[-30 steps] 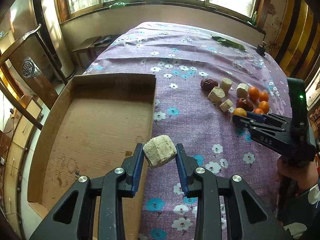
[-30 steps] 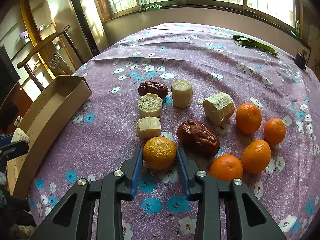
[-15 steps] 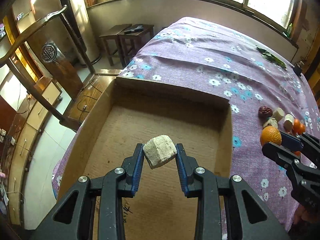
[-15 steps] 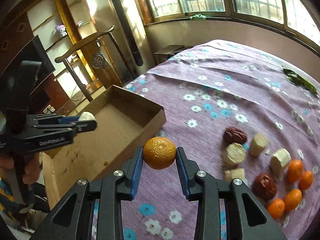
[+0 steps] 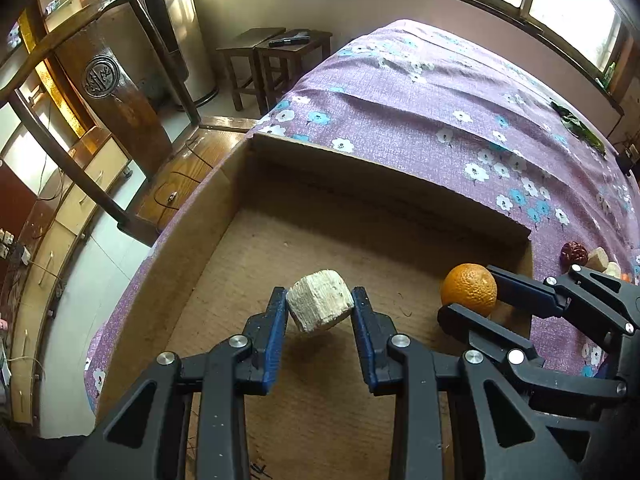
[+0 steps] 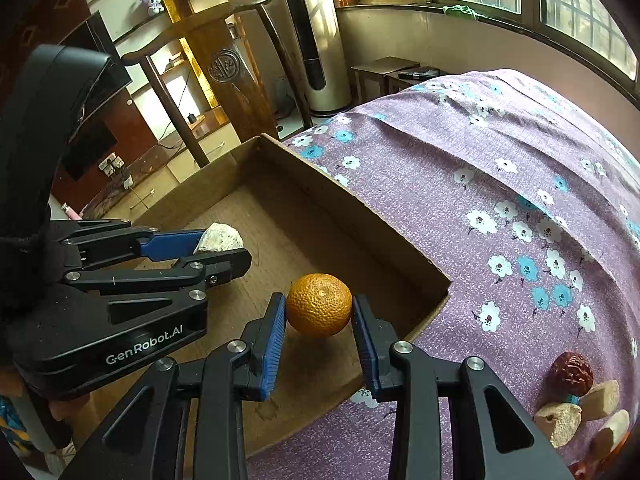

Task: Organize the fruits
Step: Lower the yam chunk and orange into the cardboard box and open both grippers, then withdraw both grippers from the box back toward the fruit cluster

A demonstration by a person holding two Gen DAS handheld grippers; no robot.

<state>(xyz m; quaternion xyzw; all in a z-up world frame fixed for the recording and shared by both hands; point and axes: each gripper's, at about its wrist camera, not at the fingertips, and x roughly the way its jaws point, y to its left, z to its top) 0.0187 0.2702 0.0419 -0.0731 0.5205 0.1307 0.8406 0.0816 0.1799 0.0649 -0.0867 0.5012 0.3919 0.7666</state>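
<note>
In the left wrist view, the left gripper (image 5: 320,312) sits nearest, its blue-padded jaws clamped on a pale fibrous chunk (image 5: 320,305) that hangs clear above the floor of the cardboard box (image 5: 384,200). At about three o'clock from it, the right gripper (image 5: 468,300) reaches in from the right edge, pinching an orange (image 5: 469,289) that hovers over the box's right side, near the right wall. The right wrist view shows the same pair from the other side: the right gripper (image 6: 319,320) closed on the orange (image 6: 319,305) over the near end of the box (image 6: 360,204), with the left gripper (image 6: 224,248) at ten o'clock carrying the pale chunk (image 6: 219,238) a little deeper over the box floor. The box interior is bare brown cardboard under both pieces. Beyond the box, the purple flowered tablecloth (image 5: 460,92) spreads away toward twelve and one o'clock. At four o'clock in the right wrist view, near the frame's edge, a wrinkled red date (image 6: 571,369) lies on the cloth beside several more pale chunks (image 6: 560,420), well apart from the box. Farthest off, toward eleven o'clock in the left wrist view, stand a wooden chair (image 5: 116,92) and two dark stools (image 5: 276,52) below the windows.
</note>
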